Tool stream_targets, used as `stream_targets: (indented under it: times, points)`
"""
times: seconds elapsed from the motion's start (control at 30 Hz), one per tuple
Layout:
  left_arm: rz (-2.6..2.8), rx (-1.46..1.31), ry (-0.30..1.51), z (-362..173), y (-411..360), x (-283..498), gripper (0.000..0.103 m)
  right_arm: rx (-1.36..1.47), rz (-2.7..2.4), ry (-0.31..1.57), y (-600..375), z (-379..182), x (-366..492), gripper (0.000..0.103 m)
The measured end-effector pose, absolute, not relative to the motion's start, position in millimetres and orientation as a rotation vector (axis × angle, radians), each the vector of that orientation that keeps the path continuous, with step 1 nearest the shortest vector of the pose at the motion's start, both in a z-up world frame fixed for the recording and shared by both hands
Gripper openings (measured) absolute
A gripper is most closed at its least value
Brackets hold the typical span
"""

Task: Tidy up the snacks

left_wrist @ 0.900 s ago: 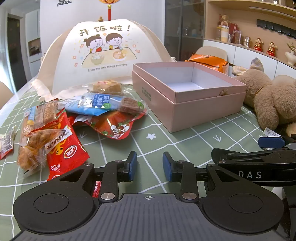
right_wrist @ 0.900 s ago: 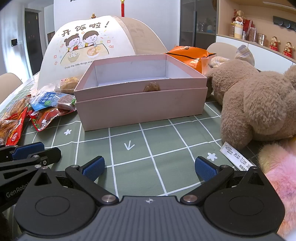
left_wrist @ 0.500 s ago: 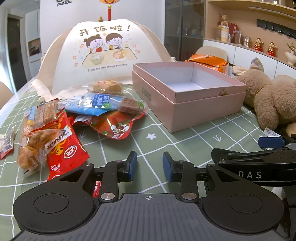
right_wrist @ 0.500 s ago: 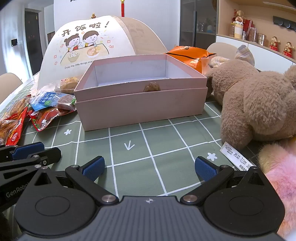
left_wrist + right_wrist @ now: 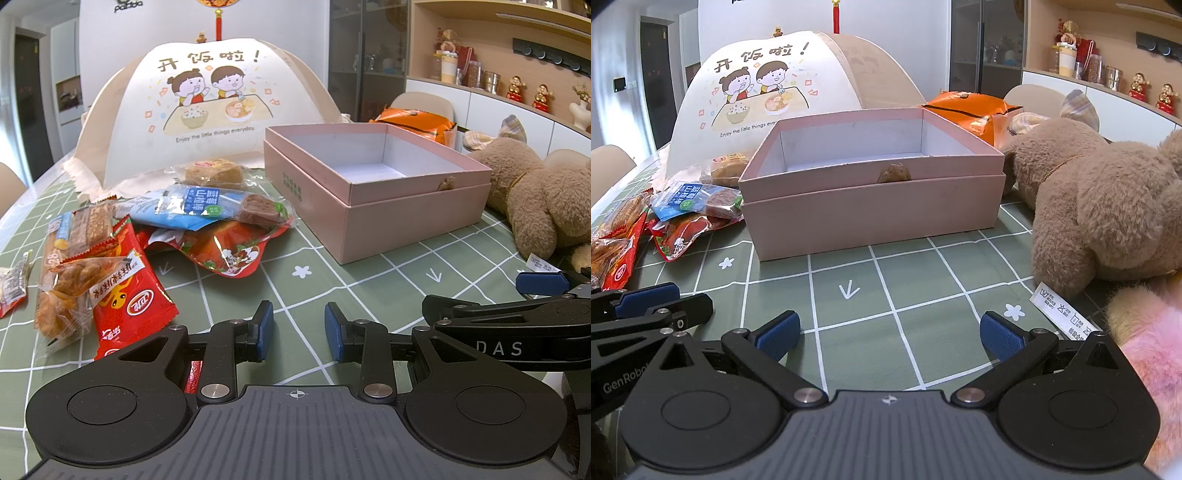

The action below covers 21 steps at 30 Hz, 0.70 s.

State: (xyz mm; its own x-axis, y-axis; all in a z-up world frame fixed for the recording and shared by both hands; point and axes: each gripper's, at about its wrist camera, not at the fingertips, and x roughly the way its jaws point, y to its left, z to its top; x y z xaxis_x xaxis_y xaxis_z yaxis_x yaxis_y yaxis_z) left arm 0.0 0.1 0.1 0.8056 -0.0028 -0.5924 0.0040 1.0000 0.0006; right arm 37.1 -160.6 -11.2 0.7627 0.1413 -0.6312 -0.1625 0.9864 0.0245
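An open pink box (image 5: 373, 192) stands on the green checked table; it also shows in the right wrist view (image 5: 871, 184) and looks empty inside. Left of it lies a pile of snacks: a red packet (image 5: 125, 291), a blue-labelled packet (image 5: 199, 206), a red pouch (image 5: 225, 251), a pastry (image 5: 214, 171) and clear-wrapped snacks (image 5: 66, 295). My left gripper (image 5: 298, 334) hovers low in front of the pile, jaws a small gap apart, holding nothing. My right gripper (image 5: 888, 334) is wide open and empty in front of the box.
A folding food cover (image 5: 207, 110) with a cartoon print stands behind the snacks. A brown teddy bear (image 5: 1108, 199) and a pink plush (image 5: 1152, 362) lie right of the box. An orange bag (image 5: 971, 110) sits behind the box. Shelves line the right wall.
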Motion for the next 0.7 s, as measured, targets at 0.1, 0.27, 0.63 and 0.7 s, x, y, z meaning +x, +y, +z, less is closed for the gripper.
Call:
stream_targets:
  times: [0.1,0.27,0.63,0.7]
  points:
    - [-0.004,0.002,0.634,0,0,0,0.036,-0.032,0.165,0.684,-161,-11,37,0.103]
    - [-0.004,0.002,0.634,-2,-2,0,0.036,-0.032,0.165,0.684,-160,-11,36,0.103]
    - [-0.013,-0.029,0.676,2,-2,-2,0.036,-0.095,0.255,0.878,-169,3,38,0.103]
    - [-0.034,-0.099,0.689,12,9,-7,0.036,-0.12,0.286,0.927,-170,7,41,0.103]
